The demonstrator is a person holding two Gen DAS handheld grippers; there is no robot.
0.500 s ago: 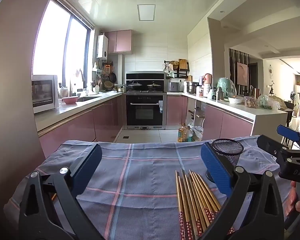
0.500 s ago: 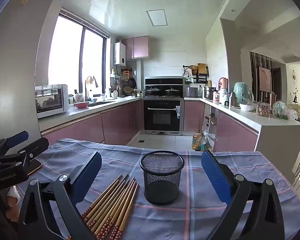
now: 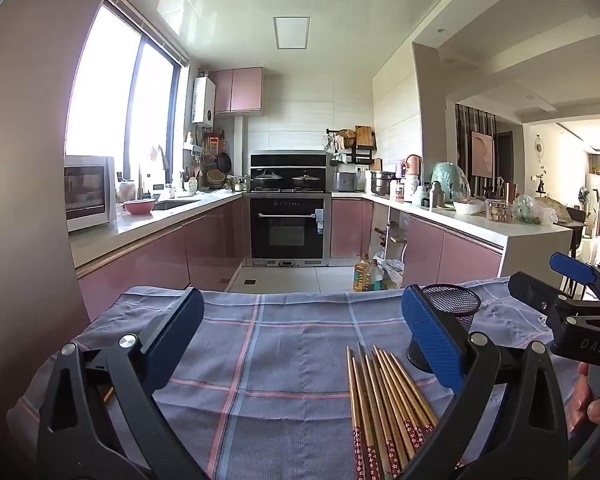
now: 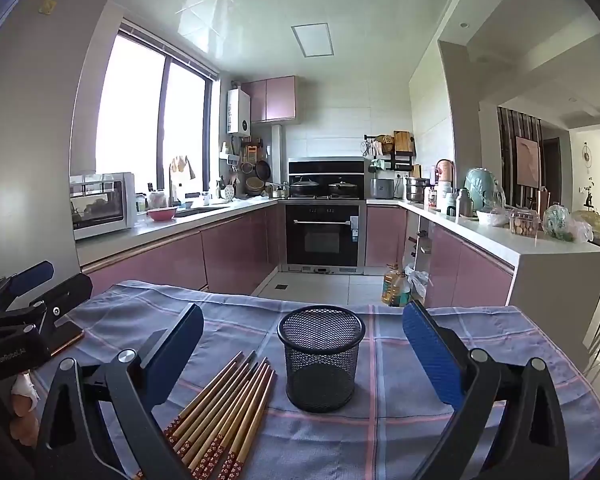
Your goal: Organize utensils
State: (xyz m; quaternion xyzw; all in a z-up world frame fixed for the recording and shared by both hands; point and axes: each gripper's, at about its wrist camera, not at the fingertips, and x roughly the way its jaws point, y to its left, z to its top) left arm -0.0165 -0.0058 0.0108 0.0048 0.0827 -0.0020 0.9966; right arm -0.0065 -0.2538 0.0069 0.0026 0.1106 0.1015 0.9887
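Several wooden chopsticks (image 4: 224, 408) with red patterned ends lie side by side on a blue plaid cloth (image 4: 400, 420). A black mesh cup (image 4: 320, 358) stands upright and empty just right of them. My right gripper (image 4: 303, 344) is open and empty, held above the cloth behind the cup. My left gripper (image 3: 298, 340) is open and empty, left of the chopsticks (image 3: 384, 404); the cup (image 3: 452, 312) is partly hidden behind its right finger. Each gripper shows at the edge of the other's view.
The cloth covers a table whose far edge (image 4: 260, 298) drops to the kitchen floor. Pink cabinets, an oven (image 4: 322, 236) and cluttered counters lie beyond. A flat dark object (image 4: 66, 340) lies on the cloth at the left.
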